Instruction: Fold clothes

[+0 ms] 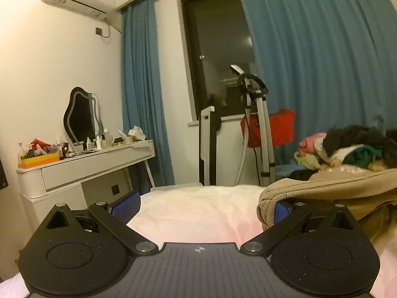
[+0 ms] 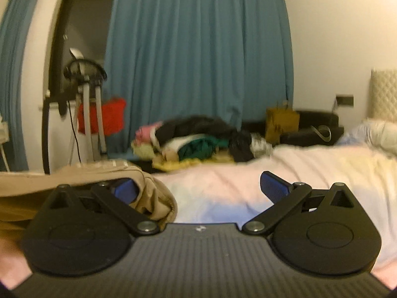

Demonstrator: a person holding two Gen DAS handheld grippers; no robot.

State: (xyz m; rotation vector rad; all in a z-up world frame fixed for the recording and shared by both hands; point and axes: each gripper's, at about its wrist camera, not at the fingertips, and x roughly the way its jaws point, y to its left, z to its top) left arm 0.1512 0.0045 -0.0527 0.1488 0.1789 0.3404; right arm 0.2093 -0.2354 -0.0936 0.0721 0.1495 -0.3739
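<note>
Your left tongs (image 1: pixel 203 204) and right tongs (image 2: pixel 201 190): both spread wide, gripping nothing. A beige ribbed-hem garment (image 1: pixel 330 186) drapes one blue pad (image 2: pixel 125 190) of each, on a pale pink bedsheet (image 1: pixel 198 213).

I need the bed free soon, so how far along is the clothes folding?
Early, it seems. No folded stack is visible. In hand: the tan garment lies between the two open grippers, the left gripper and right gripper, each with one pad at its edge, neither clamped. Left: the mixed clothes pile at the far edge of the bed looks unfolded.
</note>
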